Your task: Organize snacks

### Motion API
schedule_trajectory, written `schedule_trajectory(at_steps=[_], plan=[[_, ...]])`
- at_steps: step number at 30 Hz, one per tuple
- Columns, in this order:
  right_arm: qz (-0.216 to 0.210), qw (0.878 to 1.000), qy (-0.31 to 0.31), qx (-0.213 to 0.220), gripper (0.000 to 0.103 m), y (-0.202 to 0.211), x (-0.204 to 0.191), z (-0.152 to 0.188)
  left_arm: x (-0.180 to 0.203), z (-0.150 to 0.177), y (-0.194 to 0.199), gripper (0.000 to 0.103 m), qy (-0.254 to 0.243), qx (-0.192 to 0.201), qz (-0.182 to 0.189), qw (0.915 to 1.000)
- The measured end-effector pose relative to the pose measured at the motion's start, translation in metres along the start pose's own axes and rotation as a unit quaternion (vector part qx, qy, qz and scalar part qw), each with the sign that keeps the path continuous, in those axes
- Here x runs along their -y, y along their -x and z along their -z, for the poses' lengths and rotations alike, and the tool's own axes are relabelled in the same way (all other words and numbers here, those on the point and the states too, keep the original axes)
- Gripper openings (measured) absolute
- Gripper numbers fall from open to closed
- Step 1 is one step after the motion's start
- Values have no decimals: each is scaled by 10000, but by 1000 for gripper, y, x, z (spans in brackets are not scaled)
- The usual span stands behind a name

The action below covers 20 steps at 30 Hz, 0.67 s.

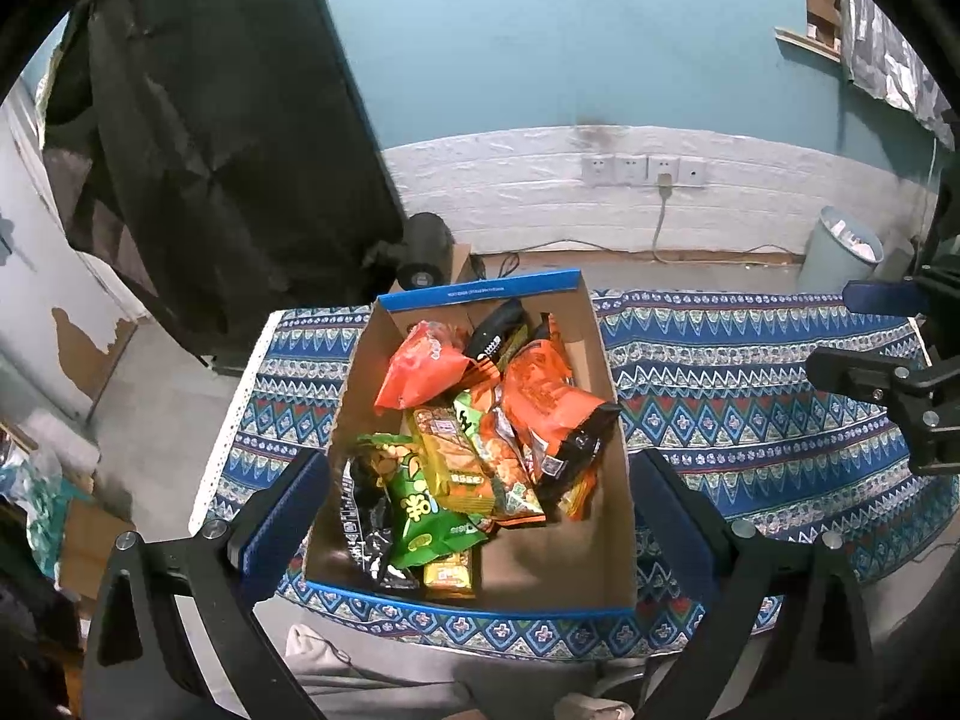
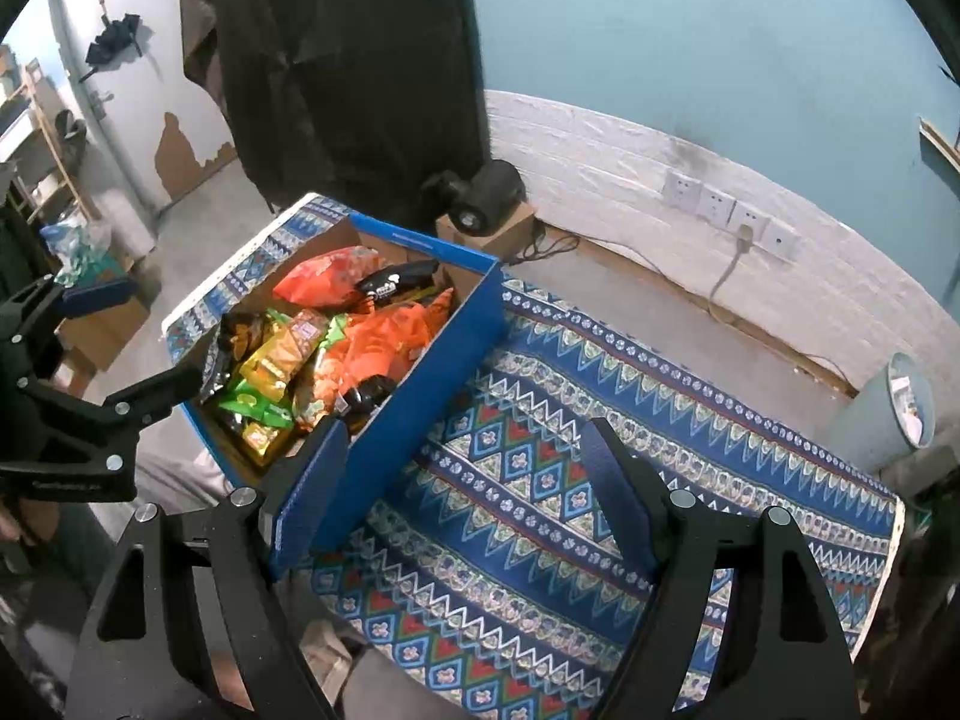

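A cardboard box with a blue outside (image 1: pixel 480 294) (image 2: pixel 420 396) sits on the left part of a table under a blue patterned cloth (image 1: pixel 750 372) (image 2: pixel 540 480). Inside lie several snack packets: an orange bag (image 1: pixel 420 366) (image 2: pixel 324 279), a green bag (image 1: pixel 420 516), a yellow packet (image 1: pixel 456 462), an orange-and-black bag (image 1: pixel 558 414) and a black packet (image 1: pixel 498 330) (image 2: pixel 396 279). My left gripper (image 1: pixel 480 468) (image 2: pixel 129 339) hovers open above the box's near end, holding nothing. My right gripper (image 2: pixel 465 456) (image 1: pixel 864 330) is open over bare cloth just right of the box.
A grey bin (image 1: pixel 840 252) (image 2: pixel 894 414) stands on the floor beyond the table's right end. A black device on a small carton (image 1: pixel 423 252) (image 2: pixel 486 198) sits behind the box. A dark coat (image 1: pixel 210 150) hangs at the left. Wall sockets with a cable (image 1: pixel 642 171) are behind.
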State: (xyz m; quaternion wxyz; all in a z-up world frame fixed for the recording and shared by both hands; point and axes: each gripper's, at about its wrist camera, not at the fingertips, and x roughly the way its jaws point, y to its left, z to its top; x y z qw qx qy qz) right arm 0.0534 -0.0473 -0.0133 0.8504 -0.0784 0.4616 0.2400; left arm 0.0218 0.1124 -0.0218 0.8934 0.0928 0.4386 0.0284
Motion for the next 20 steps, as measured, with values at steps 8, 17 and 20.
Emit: schedule_trajectory(at_steps=[8, 17, 20], plan=[[-4, 10000, 10, 1, 79, 0, 0, -1, 2, 1, 0, 101, -19, -10, 16, 10000], [-1, 10000, 2, -15, 79, 0, 2, 1, 4, 2, 3, 101, -35, 27, 68, 10000], [3, 10000, 4, -14, 79, 0, 1, 1, 4, 2, 3, 101, -32, -1, 77, 10000]])
